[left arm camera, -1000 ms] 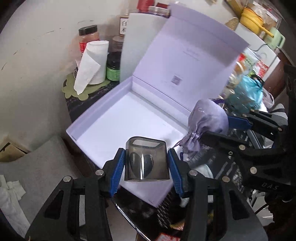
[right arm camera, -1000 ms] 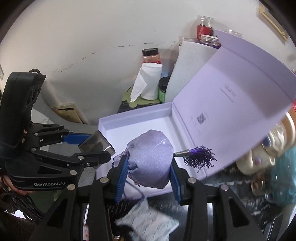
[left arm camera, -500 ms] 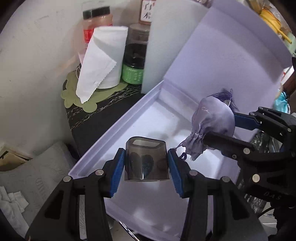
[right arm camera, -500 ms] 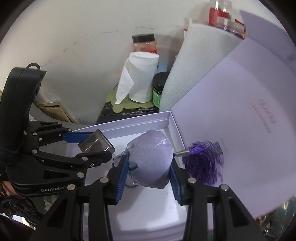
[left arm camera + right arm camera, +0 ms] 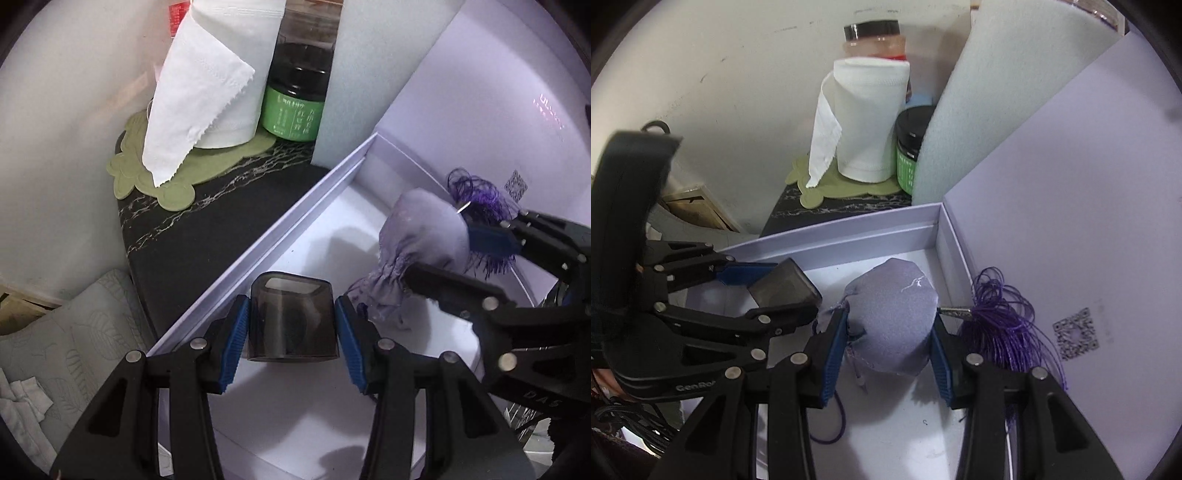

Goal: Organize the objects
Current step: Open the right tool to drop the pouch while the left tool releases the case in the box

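A: Obs. 1, held items. Smoky translucent case (image 5: 293, 320) sits between the blue pads of the left gripper (image 5: 293, 334); jaws closed partway onto its two sides. It hangs over the near-left part of the lavender box (image 5: 280, 236), just inside the left wall.

B: Confirmed from the right wrist view: same case (image 5: 785, 290) at the tip of the left gripper (image 5: 764, 291), above the box floor. Contact with the floor: cannot tell.

A: Obs. 2. Lilac drawstring pouch (image 5: 892, 326) clamped in the right gripper (image 5: 888, 352), jaws closed against both sides of the cloth. Purple tassel (image 5: 1001, 332) spills out on its right, against the raised box lid (image 5: 1071, 206).

B: Left wrist view agrees: pouch (image 5: 424, 236) over the far-right part of the box, to the right of the case, apart from it. Right gripper (image 5: 454, 254) enters from the right edge.

A: Obs. 3, surroundings. Beyond the box on the dark desk (image 5: 207, 221): paper roll (image 5: 214, 81) standing on a green mat (image 5: 162, 177), green-labelled jar (image 5: 295, 99) just right of it, white foam sheet (image 5: 990, 99) leaning upright behind the lid.

B: Black-capped bottle (image 5: 873, 40) behind the roll.
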`<act>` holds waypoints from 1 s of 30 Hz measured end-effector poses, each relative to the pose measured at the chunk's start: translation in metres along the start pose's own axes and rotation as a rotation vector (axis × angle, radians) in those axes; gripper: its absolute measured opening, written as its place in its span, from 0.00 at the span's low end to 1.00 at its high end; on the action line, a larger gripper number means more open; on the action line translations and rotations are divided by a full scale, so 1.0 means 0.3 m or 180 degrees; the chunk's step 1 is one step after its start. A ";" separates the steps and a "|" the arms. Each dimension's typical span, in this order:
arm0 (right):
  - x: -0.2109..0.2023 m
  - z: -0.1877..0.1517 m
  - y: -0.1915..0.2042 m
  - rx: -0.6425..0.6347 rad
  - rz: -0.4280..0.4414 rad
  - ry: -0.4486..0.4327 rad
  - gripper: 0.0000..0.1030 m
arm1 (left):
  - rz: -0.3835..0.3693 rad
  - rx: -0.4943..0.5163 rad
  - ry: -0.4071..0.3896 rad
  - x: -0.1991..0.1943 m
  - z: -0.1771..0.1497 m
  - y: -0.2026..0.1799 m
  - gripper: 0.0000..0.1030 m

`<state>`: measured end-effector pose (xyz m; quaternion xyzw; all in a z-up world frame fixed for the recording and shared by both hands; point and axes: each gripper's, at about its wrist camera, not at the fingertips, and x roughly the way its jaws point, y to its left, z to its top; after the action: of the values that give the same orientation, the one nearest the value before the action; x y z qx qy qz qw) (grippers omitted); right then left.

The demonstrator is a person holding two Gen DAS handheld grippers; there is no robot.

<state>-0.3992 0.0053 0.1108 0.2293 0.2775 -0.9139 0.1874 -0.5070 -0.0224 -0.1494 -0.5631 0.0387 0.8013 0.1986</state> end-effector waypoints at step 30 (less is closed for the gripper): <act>-0.308 -0.036 0.022 0.0046 -0.0375 -0.0276 0.63 | 0.0210 -0.0078 -0.0327 -0.304 -0.038 -0.075 0.56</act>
<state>-0.3165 0.0266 0.1485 0.1740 0.2755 -0.9345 0.1435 -0.4625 -0.0299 -0.0662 -0.5219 0.0371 0.8357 0.1670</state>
